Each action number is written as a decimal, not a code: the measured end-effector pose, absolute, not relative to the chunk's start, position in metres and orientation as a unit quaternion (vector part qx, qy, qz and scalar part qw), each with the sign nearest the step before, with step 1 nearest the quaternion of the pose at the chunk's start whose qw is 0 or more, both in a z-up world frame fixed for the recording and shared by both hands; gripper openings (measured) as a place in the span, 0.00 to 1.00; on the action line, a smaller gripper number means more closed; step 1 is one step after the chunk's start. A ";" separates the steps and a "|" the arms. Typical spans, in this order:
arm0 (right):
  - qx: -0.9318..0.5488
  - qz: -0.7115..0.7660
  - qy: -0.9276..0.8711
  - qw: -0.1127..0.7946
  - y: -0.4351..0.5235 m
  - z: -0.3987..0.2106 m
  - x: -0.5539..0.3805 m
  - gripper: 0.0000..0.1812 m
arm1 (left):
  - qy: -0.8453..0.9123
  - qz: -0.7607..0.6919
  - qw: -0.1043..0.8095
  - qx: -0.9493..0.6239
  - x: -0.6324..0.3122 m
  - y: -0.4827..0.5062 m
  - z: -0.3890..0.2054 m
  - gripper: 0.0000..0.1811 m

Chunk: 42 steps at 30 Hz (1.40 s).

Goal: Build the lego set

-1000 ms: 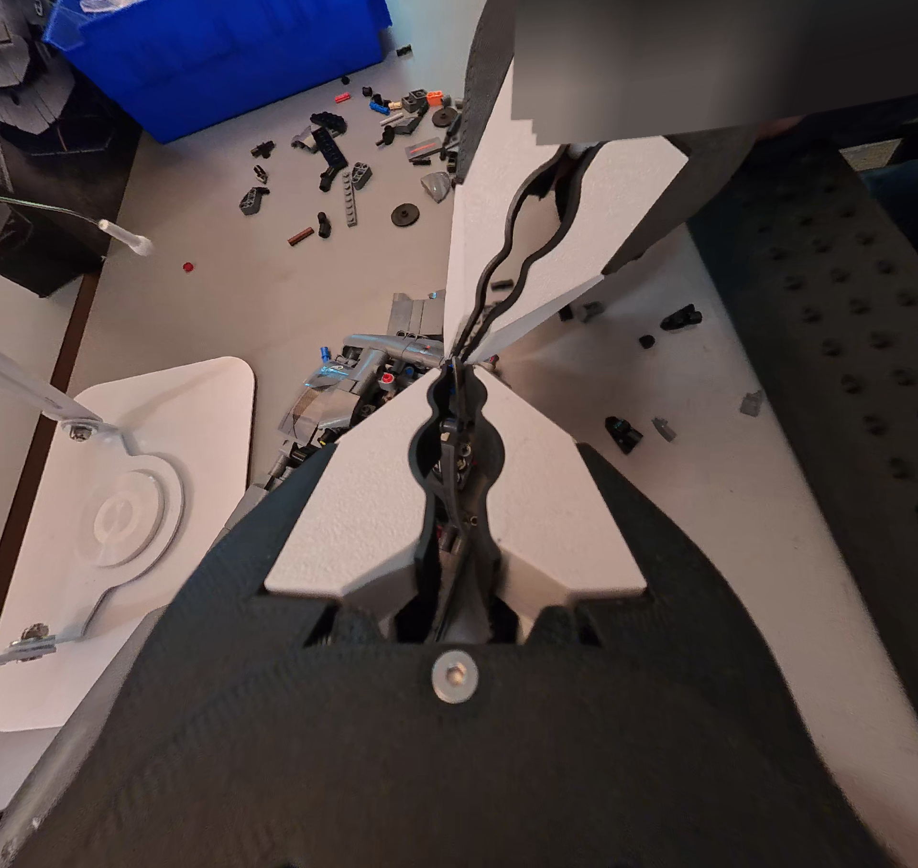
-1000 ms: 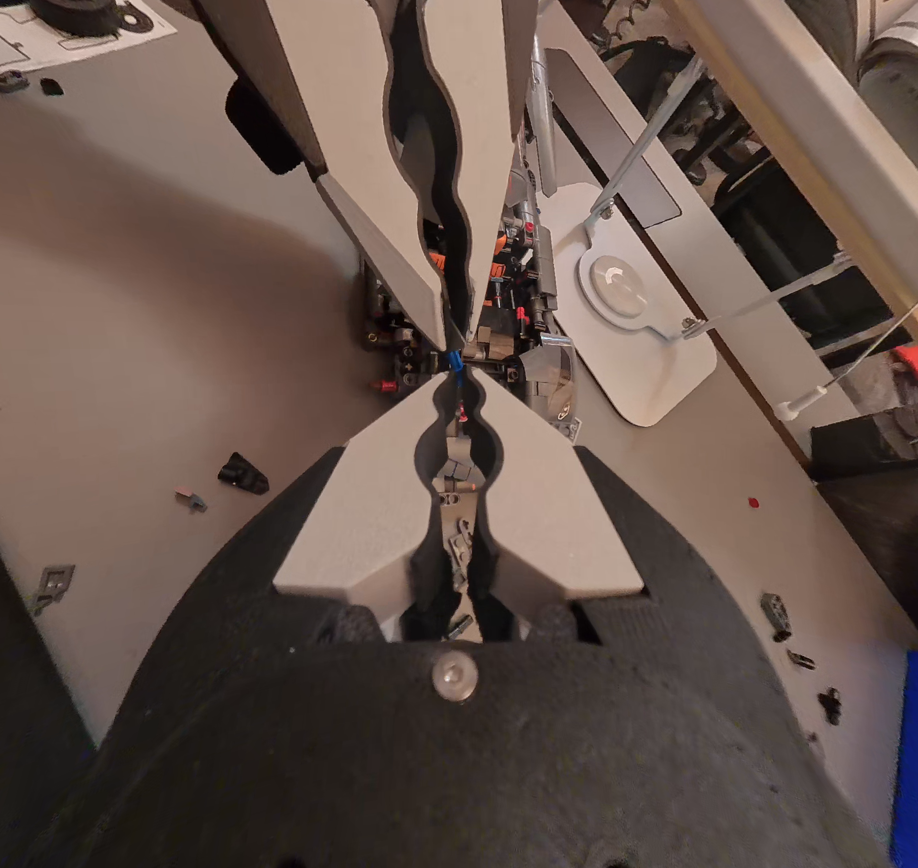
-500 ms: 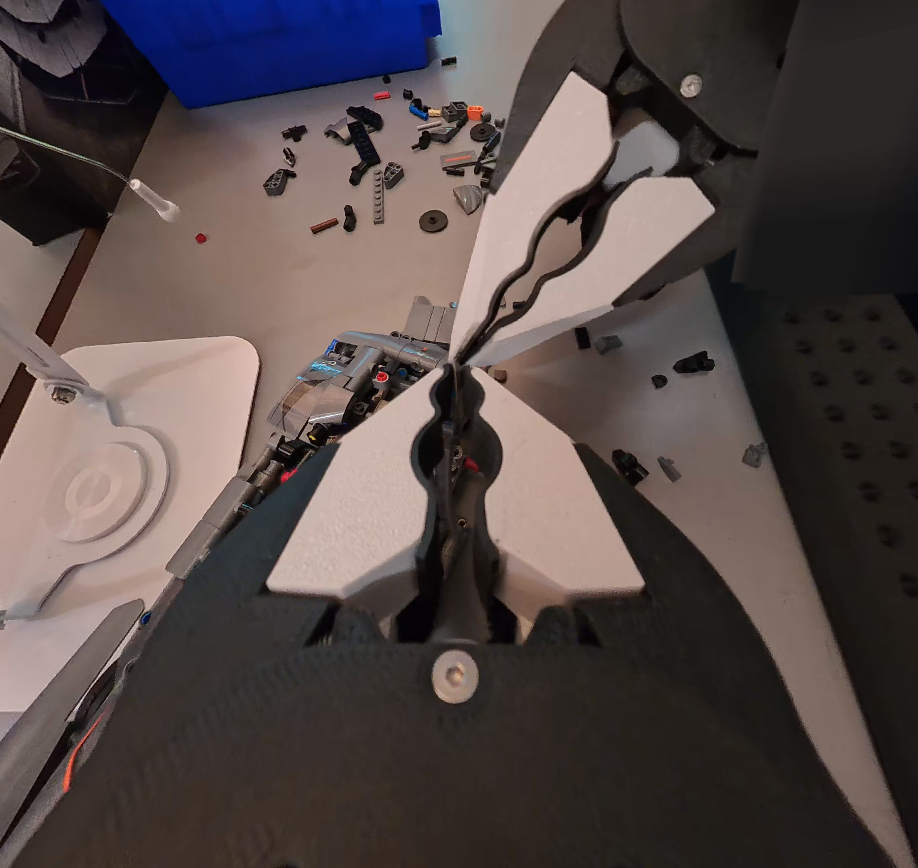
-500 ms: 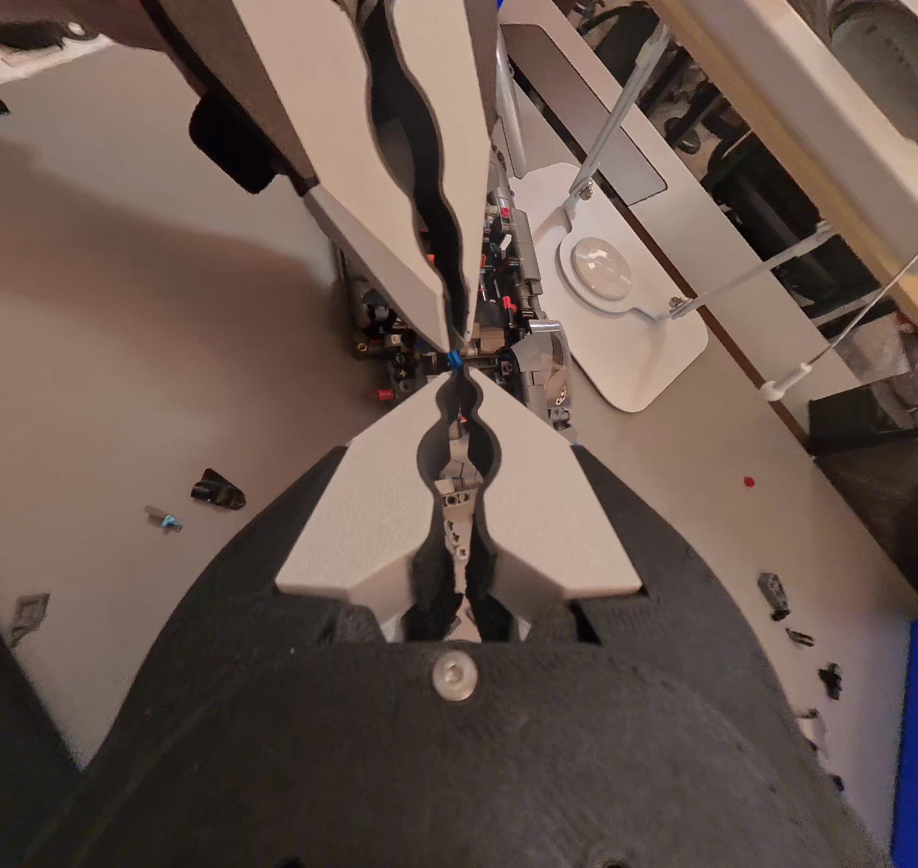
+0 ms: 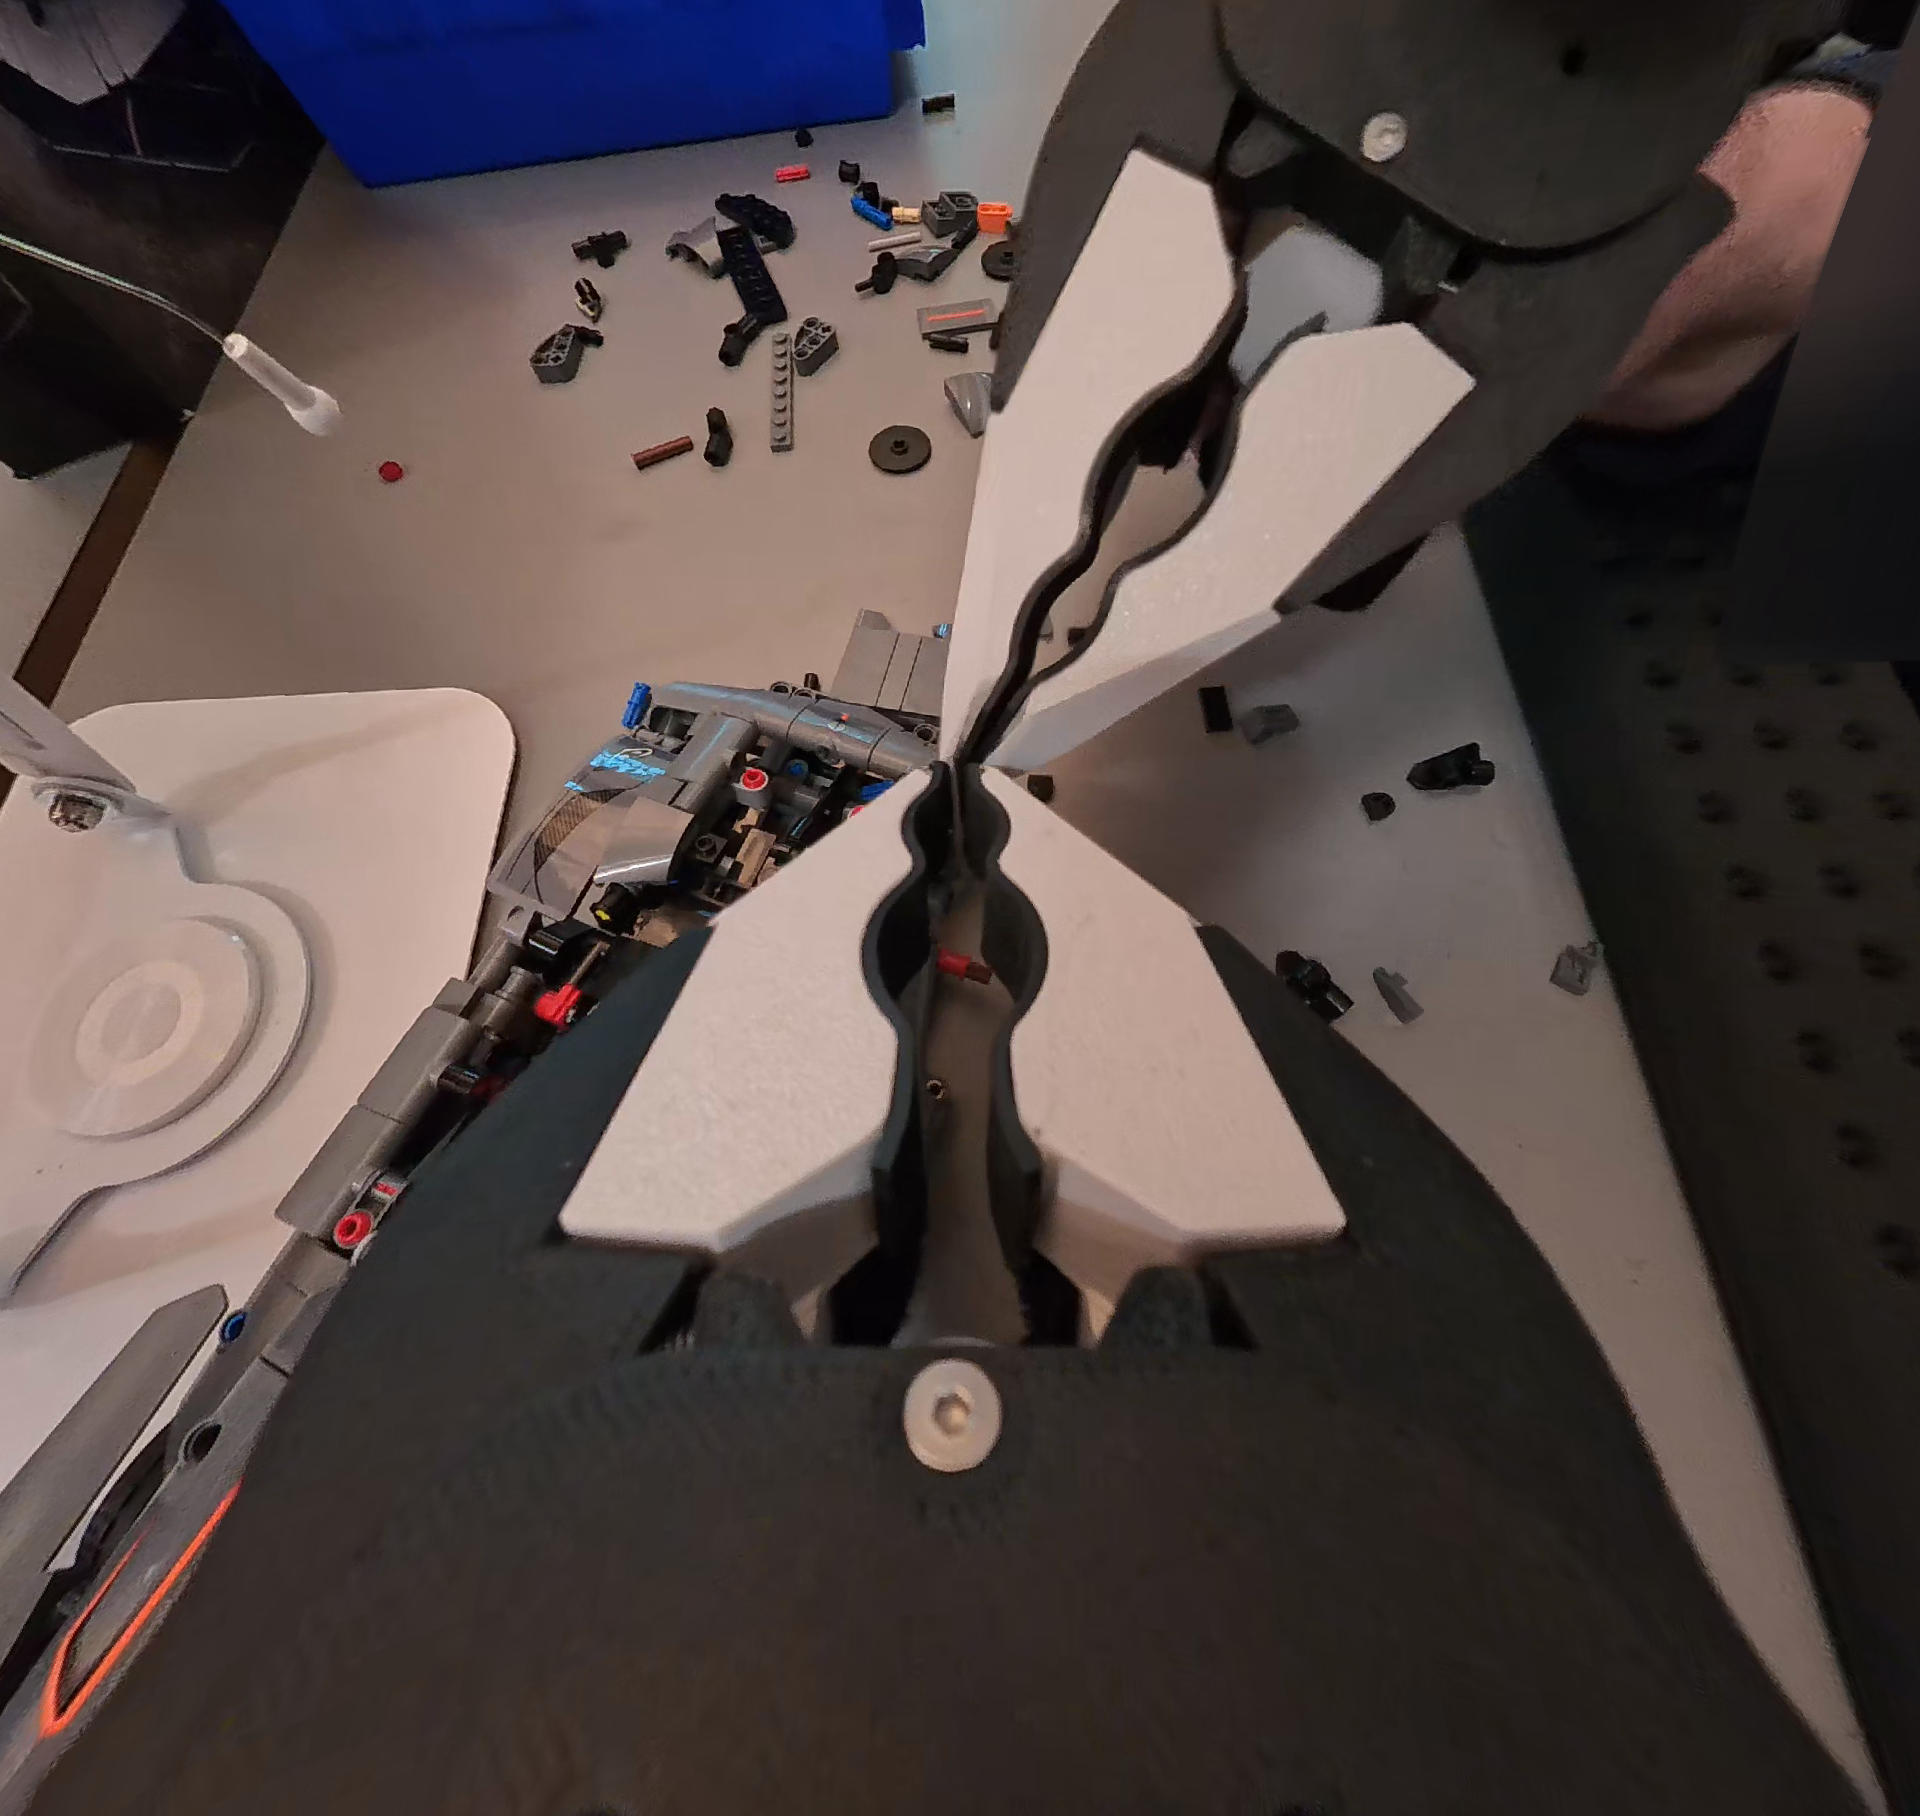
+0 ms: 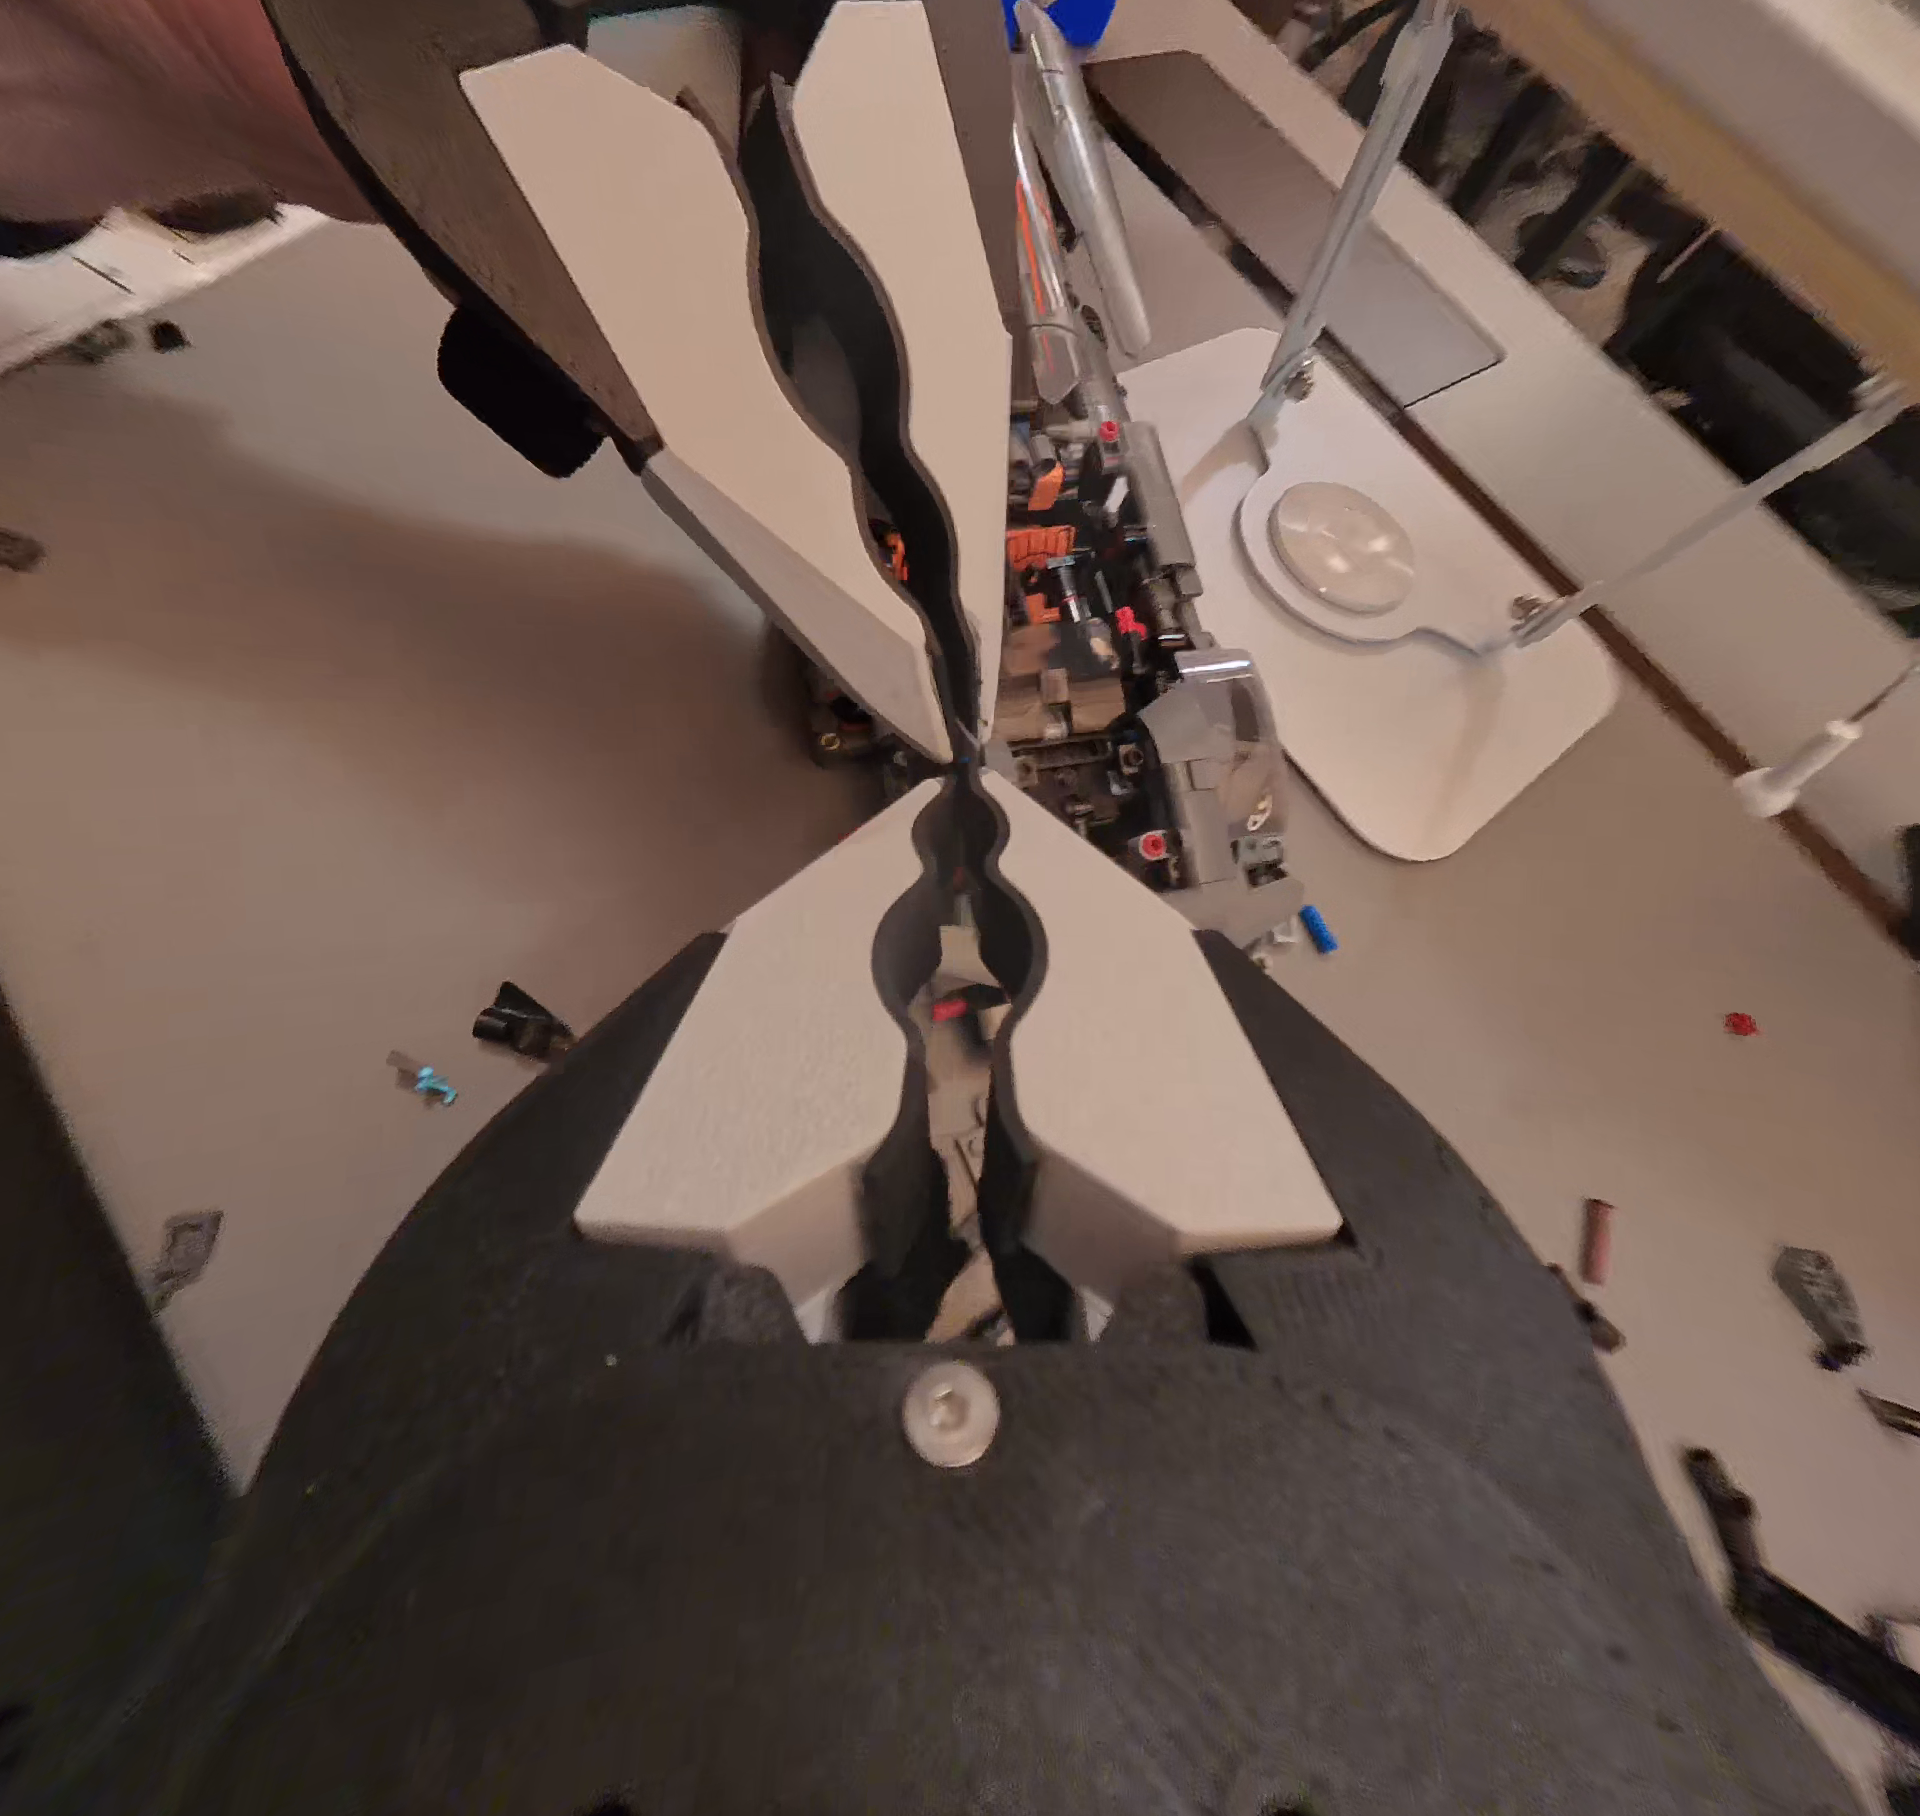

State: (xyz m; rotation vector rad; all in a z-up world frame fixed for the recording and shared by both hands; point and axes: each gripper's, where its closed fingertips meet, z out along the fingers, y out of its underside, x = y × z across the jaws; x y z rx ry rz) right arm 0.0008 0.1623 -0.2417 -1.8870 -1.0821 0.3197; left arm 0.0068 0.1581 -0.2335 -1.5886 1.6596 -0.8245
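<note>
1. Left gripper: fingers pressed together at the tips; whether anything tiny sits between them cannot be told.
2. Right gripper: fingers likewise together, tip to tip with the left gripper, a speck of blue at the meeting point; what it belongs to is unclear.
3. The model, grey with red and blue pins, lies on the table just under both tips.
4. Only the left view shows the blue bin and the loose parts scattered before it.
5. Only the right view shows the model's orange interior.
6. Both show the white stand base beside the model.
7. The model's blue sticker is not legible.
</note>
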 end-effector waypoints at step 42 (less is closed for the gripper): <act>-0.727 0.285 -0.547 0.301 0.110 -0.290 -0.005 0.01 | 0.679 -0.272 0.322 -0.601 -0.003 0.148 -0.237 0.07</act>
